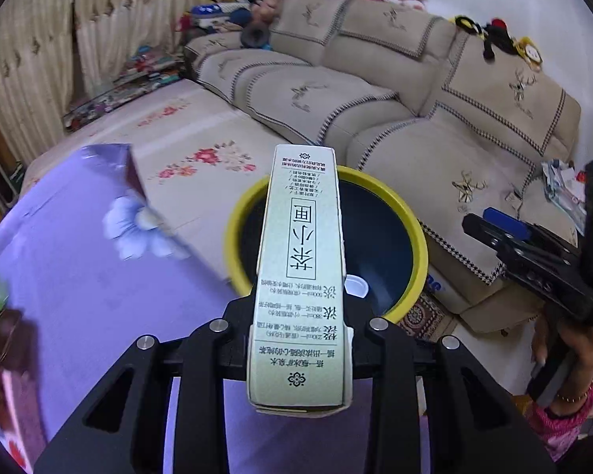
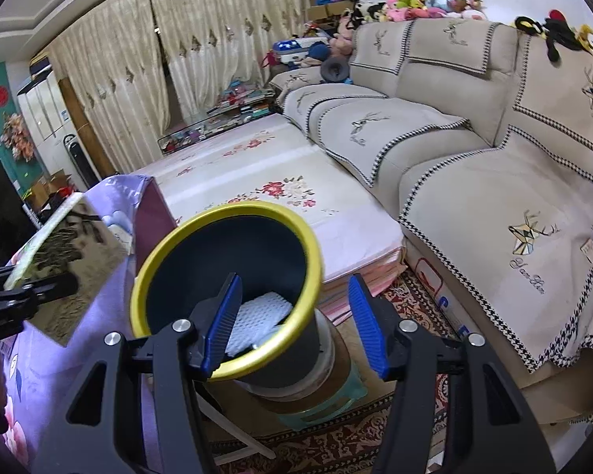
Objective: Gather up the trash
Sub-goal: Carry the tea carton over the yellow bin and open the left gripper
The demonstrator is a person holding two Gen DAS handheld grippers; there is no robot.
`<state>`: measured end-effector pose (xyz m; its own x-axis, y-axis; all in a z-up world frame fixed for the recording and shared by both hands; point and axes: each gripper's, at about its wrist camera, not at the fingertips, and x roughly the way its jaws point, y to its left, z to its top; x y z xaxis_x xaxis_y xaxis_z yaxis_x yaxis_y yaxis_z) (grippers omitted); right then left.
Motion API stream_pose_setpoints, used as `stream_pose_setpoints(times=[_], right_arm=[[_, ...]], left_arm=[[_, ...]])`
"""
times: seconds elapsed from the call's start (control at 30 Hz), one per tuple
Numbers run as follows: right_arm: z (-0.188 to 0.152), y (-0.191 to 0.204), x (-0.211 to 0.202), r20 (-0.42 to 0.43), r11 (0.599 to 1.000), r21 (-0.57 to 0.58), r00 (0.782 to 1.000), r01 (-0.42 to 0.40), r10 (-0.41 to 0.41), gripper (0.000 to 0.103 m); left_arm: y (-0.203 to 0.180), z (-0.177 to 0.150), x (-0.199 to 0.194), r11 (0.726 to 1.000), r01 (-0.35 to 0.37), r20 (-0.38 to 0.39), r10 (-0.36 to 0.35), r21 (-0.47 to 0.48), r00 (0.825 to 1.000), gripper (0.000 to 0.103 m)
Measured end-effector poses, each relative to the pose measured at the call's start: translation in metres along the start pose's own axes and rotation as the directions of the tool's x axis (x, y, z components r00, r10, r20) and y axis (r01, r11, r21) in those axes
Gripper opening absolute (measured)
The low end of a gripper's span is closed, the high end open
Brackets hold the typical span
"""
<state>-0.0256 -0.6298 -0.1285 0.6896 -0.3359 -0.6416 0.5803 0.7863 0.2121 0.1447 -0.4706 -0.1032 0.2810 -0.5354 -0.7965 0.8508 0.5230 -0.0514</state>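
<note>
My left gripper (image 1: 300, 339) is shut on a long pale green carton (image 1: 300, 276) printed with Chinese text, holding it over the near rim of a yellow-rimmed dark bin (image 1: 411, 237). A white cap (image 1: 355, 285) lies inside the bin. In the right wrist view the same bin (image 2: 166, 249) stands on a stool beside the purple-covered table (image 2: 59, 363), with white foam netting (image 2: 257, 320) in it. My right gripper (image 2: 296, 324) is open and empty just above the bin's right rim. The carton (image 2: 67, 260) and left gripper show at the left.
A beige sofa (image 1: 415, 91) runs along the right. A floral-covered mat (image 2: 280, 181) lies beyond the bin. The purple table (image 1: 99, 284) holds blurred items at its left edge (image 1: 4, 335). A patterned rug (image 2: 336, 446) covers the floor. The right gripper (image 1: 533, 252) shows at right.
</note>
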Motion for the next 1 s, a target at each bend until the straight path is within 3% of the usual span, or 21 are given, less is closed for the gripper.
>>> stream_pose_setpoints(times=[0.2, 0.4, 0.43, 0.5, 0.53, 0.57, 0.7, 0.8, 1.0], right_arm=[[-0.002, -0.021, 0.001, -0.008, 0.999, 0.036, 1.000, 0.023, -0.022, 0.053], [-0.003, -0.033, -0.001, -0.008, 0.998, 0.055, 0.999, 0.036, -0.036, 0.053], [-0.003, -0.034, -0.001, -0.009, 0.998, 0.057, 0.999, 0.037, -0.037, 0.053], [-0.004, -0.034, -0.001, -0.011, 0.998, 0.058, 0.999, 0.036, -0.036, 0.053], [-0.004, -0.033, -0.001, -0.011, 0.998, 0.057, 0.999, 0.035, -0.034, 0.053], [-0.004, -0.032, -0.001, -0.012, 0.998, 0.056, 0.999, 0.033, -0.032, 0.053], [-0.004, -0.024, -0.004, -0.011, 0.999, 0.046, 1.000, 0.019, -0.019, 0.053], [-0.002, -0.017, -0.006, -0.009, 0.999, 0.037, 1.000, 0.007, -0.007, 0.054], [-0.003, 0.006, -0.011, -0.012, 1.000, -0.002, 1.000, -0.022, 0.022, 0.055]], left_arm=[[-0.028, 0.027, 0.052, 0.999, 0.012, -0.058, -0.009, 0.044, 0.998, 0.031], [-0.033, 0.041, 0.090, 0.999, 0.005, -0.084, -0.002, 0.041, 0.996, 0.032], [-0.031, 0.042, 0.093, 0.999, -0.001, -0.081, 0.004, 0.038, 0.997, 0.035], [-0.028, 0.046, 0.094, 0.999, -0.027, -0.064, 0.029, 0.029, 0.998, 0.053], [-0.025, 0.044, 0.090, 0.999, -0.033, -0.057, 0.034, 0.021, 0.998, 0.068], [-0.022, 0.045, 0.083, 0.999, -0.035, -0.039, 0.035, 0.007, 0.999, 0.075], [-0.014, 0.040, 0.047, 0.999, -0.032, 0.017, 0.032, -0.006, 0.999, 0.075], [-0.009, 0.027, 0.006, 0.999, -0.047, 0.079, 0.049, -0.026, 0.996, 0.082], [0.007, -0.013, -0.073, 0.991, -0.119, 0.176, 0.127, -0.055, 0.976, 0.091]])
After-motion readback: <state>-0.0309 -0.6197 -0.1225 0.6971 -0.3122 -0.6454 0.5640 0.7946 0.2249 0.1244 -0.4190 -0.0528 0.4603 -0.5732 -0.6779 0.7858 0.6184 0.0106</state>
